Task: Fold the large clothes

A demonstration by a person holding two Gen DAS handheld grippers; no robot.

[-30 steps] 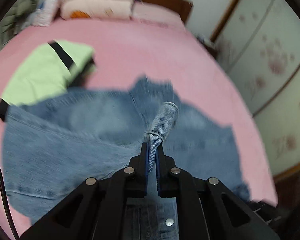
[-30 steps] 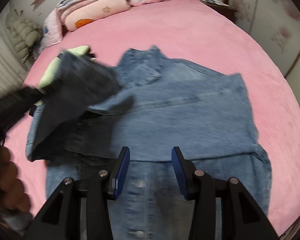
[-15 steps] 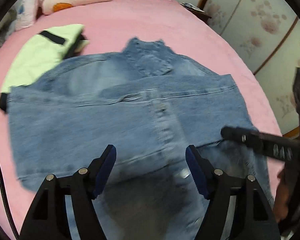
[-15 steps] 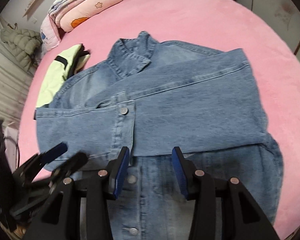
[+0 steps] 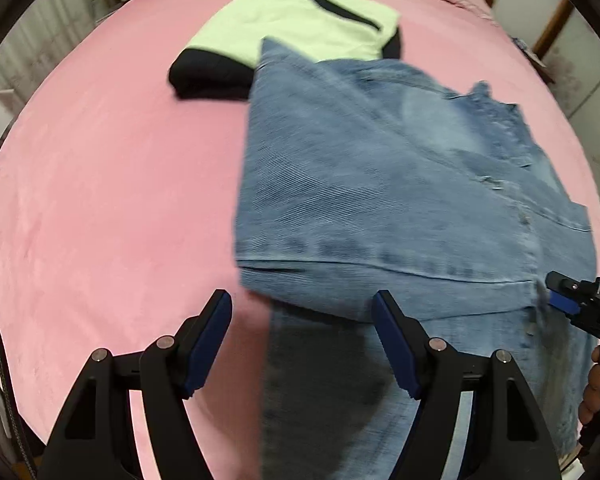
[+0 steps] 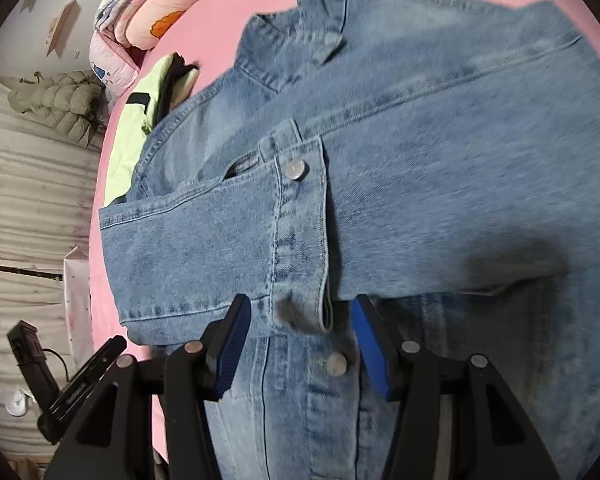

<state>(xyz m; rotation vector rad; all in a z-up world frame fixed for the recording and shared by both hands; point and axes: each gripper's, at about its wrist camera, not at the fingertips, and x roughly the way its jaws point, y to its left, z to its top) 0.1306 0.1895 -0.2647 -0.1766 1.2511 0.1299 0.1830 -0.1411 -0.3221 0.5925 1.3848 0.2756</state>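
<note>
Left wrist view is showing the left gripper [image 5: 302, 344] hanging over the near left edge of the denim jacket [image 5: 400, 200], its jaws standing wide apart with nothing between them but pink bedspread [image 5: 100, 200] and the jacket's hem corner below. The jacket is lying flat on the bedspread with both sleeves folded across its front. Beyond the jacket's far left corner, a folded green-and-black garment [image 5: 300, 32] is lying, and the jacket's edge is overlapping it a little. To the right of the jacket's hem, the right gripper [image 5: 564, 296] is reaching in, held in a hand [image 5: 594, 388]. In the right wrist view, the right gripper [image 6: 296, 344] is sitting low over the jacket's button placket, its jaws opening, with the buttoned sleeve cuff [image 6: 300, 240] lying just ahead between the fingertips, unpinched. Left of the jacket, past the bed's edge, a stack of patterned quilts [image 6: 140, 12] and a grey padded coat [image 6: 60, 104] are showing.
</note>
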